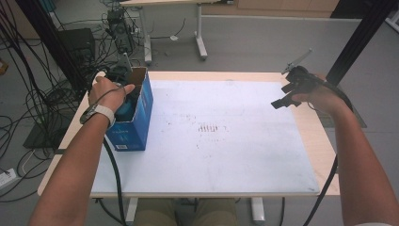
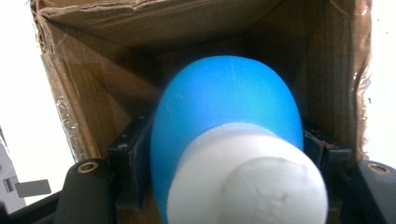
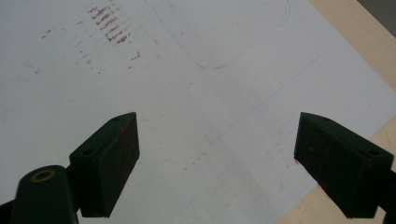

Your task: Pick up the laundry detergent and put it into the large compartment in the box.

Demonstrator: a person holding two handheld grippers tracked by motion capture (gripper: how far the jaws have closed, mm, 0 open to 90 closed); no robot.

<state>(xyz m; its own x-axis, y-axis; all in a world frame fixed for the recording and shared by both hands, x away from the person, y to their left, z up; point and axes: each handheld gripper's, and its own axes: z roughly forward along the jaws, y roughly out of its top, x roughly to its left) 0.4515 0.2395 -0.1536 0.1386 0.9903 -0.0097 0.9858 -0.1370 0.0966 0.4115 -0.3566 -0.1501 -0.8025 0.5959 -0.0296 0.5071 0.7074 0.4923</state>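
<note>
**Blue bottle held inside the box; right tool wide open**

A blue bottle [image 2: 224,121] with a white cap [image 2: 247,186] is seen in the left tool's own view, clamped between the two black jaws of the left tool [image 2: 224,154]. The body of the bottle is rounded, smooth and bright blue; the cap is white, wide at its base and narrower at its end, and is turned toward the camera, somewhat blurred. The bottle is surrounded by the brown cardboard inner walls of an open box [image 2: 93,93], with clear tape seen along the torn edges.

In the high view, the box [image 1: 134,117] is shown as blue on the outside with brown cardboard at its open top, standing on the far left part of the counter [image 1: 320,136], on the left edge of a white sheet [image 1: 226,155]. The left tool [image 1: 123,92] is lowered into the box opening by the left hand [image 1: 107,90], on whose wrist a watch [image 1: 99,113] is worn. A little blue is glimpsed at the opening.

The right tool [image 1: 285,96] is held by the right hand [image 1: 317,96] above the far right edge of the sheet. In its own view, the right tool [image 3: 217,158] is seen with its jaws spread wide apart and nothing between them. Faint brown smudges [image 3: 109,25] are marked on the sheet [image 3: 196,93] beyond.
</note>
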